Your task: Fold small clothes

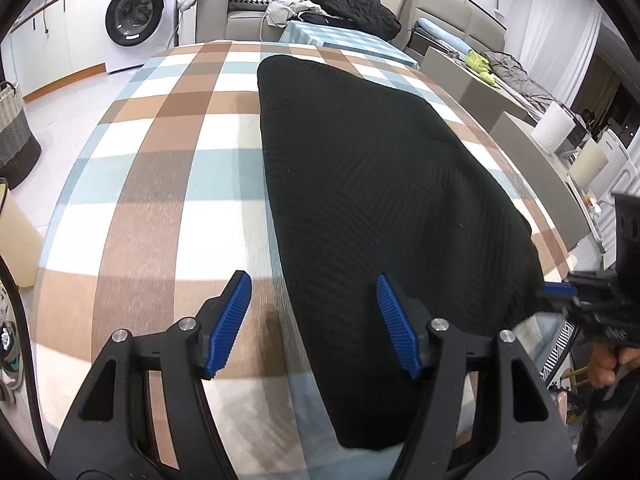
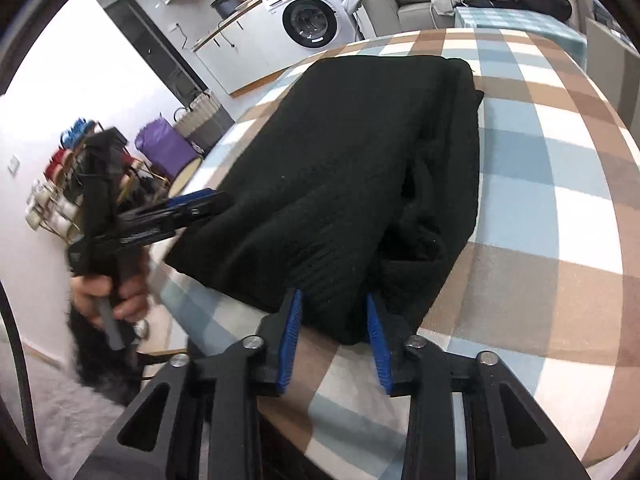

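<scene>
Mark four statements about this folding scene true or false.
1. The black knitted garment lies on a brown, blue and white checked tablecloth. True.
2. The fingers of the left gripper are pressed shut. False: they stand well apart, one over the tablecloth and one over the garment.
3. A white front-loading washing machine stands beyond the table. True.
4. The garment hangs from a rail. False: it lies on the table.
</scene>
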Motion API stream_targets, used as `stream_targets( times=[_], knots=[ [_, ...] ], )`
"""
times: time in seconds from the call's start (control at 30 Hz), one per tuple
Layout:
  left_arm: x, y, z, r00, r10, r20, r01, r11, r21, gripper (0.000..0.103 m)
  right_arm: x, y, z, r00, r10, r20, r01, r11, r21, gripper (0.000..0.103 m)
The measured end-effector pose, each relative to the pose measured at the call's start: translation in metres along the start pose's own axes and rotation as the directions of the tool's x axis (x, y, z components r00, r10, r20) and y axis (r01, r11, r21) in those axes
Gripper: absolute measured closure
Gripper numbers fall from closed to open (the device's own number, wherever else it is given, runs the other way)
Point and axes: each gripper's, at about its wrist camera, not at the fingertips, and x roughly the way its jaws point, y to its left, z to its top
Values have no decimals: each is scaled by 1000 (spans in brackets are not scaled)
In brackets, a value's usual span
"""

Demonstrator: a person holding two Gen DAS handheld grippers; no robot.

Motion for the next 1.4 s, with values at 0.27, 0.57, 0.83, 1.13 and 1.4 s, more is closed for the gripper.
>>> stream_targets(
  times=[0.27, 0.57, 0.83, 1.13, 1.4],
  knots=[
    [-7, -1, -9, 1000, 14, -3, -13, 1000, 15, 38, -39, 2, 9, 997, -58, 57, 61, 997, -57, 99],
    [-10, -17, -16, 1000, -13, -28, 15, 998, 64, 38, -28, -24, 13, 998, -69, 7, 69, 998, 4, 85],
    [3, -44, -30, 998, -3, -64, 13, 988, 154, 34, -16, -50, 26, 995, -97, 15, 95, 991, 95, 82],
    [-13, -63, -11, 999, -24, -29, 29, 982, 186, 34, -25, -45, 7, 997, -74, 21, 72, 993, 89, 75],
    [19, -139, 10, 974, -201, -109, 223, 940, 259, 34, -10, -48, 0, 997, -59, 50, 53, 992, 114, 89]
  ],
)
